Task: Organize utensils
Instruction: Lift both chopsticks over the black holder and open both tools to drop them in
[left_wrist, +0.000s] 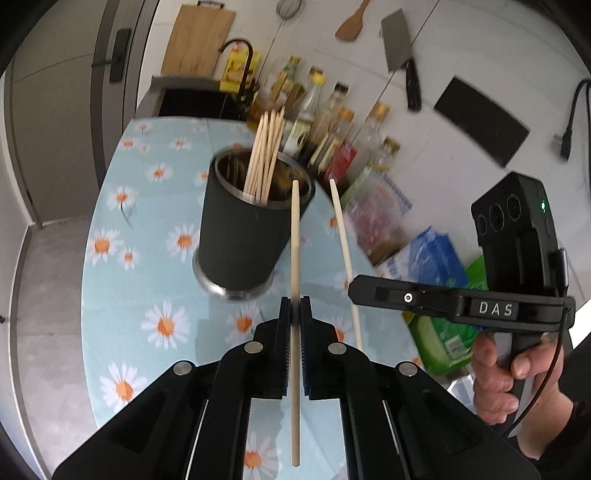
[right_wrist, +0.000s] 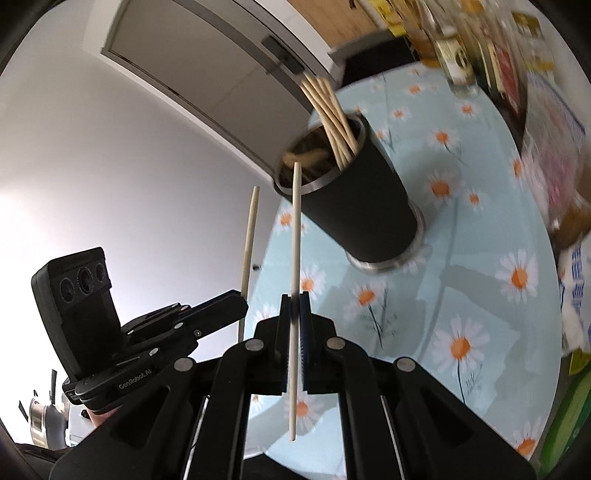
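1. The left gripper (left_wrist: 294, 306) was clenched on one pale wooden chopstick (left_wrist: 295, 236), its jaws gripping the stick partway along, with the long end reaching forward toward the holder and a shorter length trailing back under the gripper.
2. The right gripper (right_wrist: 294, 301) was likewise clenched on a second chopstick (right_wrist: 295, 236), held in much the same manner; in the left wrist view this gripper appeared at the right, with a person's hand (left_wrist: 506, 373) around its grip.
3. The dark utensil holder (left_wrist: 243, 229) with a metal rim and base stood upright on the daisy-patterned counter (left_wrist: 122, 266), ahead of and below both sticks, and already held a bundle of chopsticks (left_wrist: 264, 155) leaning against its far side.
4. Bottles (left_wrist: 332, 122) and packets crowded the counter just beyond the holder.
5. Both carried sticks were in the air, clear of the counter, their tips near the holder's mouth but not yet inside it.
6. Each stick looked very light, stiff and thin, with a smooth surface, so it could probably swivel or slip between the pads if bumped.
7. A hold near the middle, as seen here, seemed sound; the tip would likely need lining up with the open part of the mouth, away from the leaning bundle.
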